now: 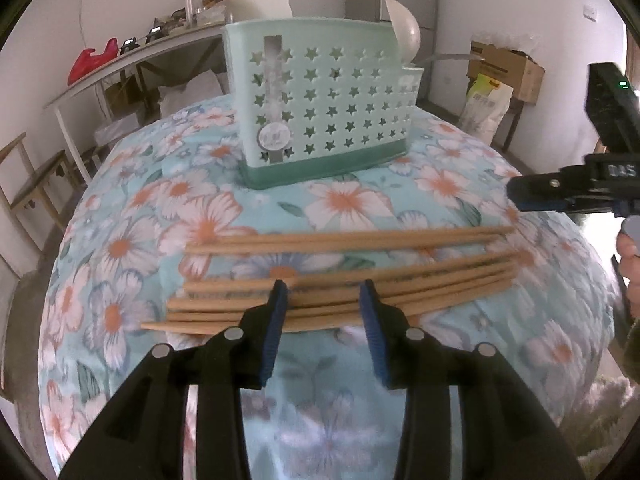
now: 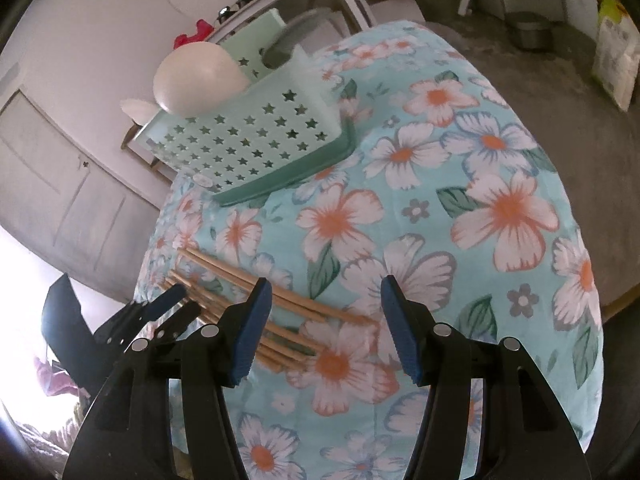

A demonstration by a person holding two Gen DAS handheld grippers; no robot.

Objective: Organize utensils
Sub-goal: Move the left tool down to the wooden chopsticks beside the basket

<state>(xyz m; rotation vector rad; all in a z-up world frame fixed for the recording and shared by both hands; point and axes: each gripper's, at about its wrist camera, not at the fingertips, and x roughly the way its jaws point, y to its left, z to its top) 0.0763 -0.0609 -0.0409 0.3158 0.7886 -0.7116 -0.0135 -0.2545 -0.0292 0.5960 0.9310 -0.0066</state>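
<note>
Several wooden chopsticks (image 1: 344, 280) lie side by side across the floral tablecloth (image 1: 120, 240). My left gripper (image 1: 324, 292) is open, its blue-padded tips resting over the nearest chopsticks, which run crosswise under the gap. Behind them stands a mint-green utensil holder (image 1: 320, 112) with star-shaped holes and white spoons (image 1: 404, 28) sticking out. In the right wrist view my right gripper (image 2: 326, 300) hangs open above the cloth near the chopsticks' (image 2: 320, 308) ends, holding nothing. The holder (image 2: 256, 140) appears at the upper left there, and the left gripper (image 2: 186, 300) at the lower left.
The table drops off to bare floor on all sides. A long white shelf (image 1: 132, 64) with clutter runs along the left wall, cardboard boxes (image 1: 504, 68) and a bag (image 1: 484, 104) stand at the back right. A person's hand (image 1: 628, 256) holds the right gripper (image 1: 516, 200).
</note>
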